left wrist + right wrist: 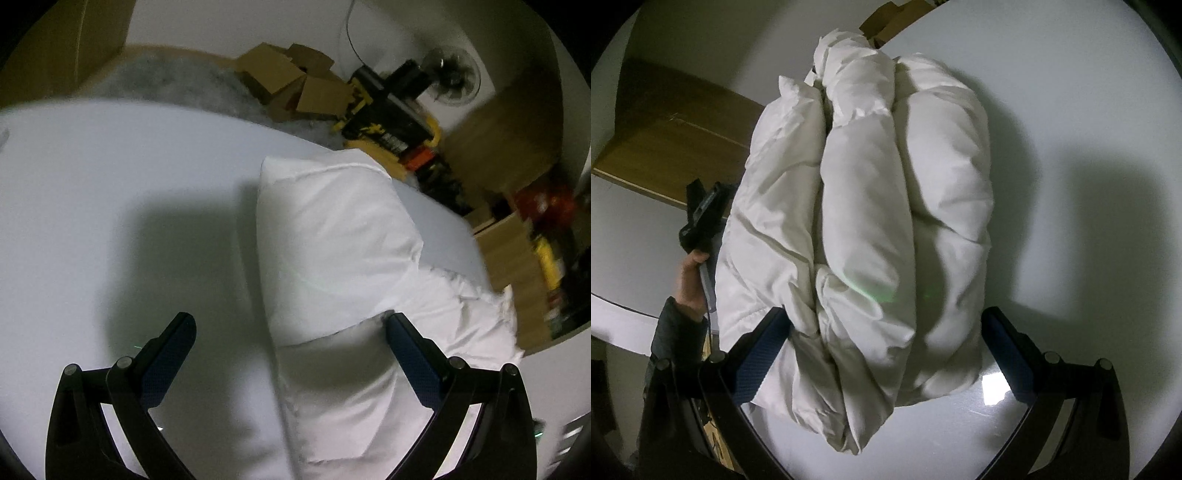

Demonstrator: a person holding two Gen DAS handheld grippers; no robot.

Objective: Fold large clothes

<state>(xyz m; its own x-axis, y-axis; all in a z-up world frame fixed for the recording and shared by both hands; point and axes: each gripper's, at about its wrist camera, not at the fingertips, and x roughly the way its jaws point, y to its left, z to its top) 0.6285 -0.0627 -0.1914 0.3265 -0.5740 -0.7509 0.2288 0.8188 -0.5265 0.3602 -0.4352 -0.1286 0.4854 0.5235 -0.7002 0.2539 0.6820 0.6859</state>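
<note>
A white puffy down jacket lies folded into a thick bundle on a white table. In the left wrist view the jacket lies to the right of centre. My left gripper is open above the jacket's left edge, its right finger over the fabric. My right gripper is open, its fingers wide on either side of the bundle's near end, gripping nothing. The left gripper's body, held by a hand, shows at the bundle's left side.
Cardboard boxes, a yellow and black case and a fan stand on the floor beyond the table's far edge. More boxes stand at the right. A brown box lies left of the table.
</note>
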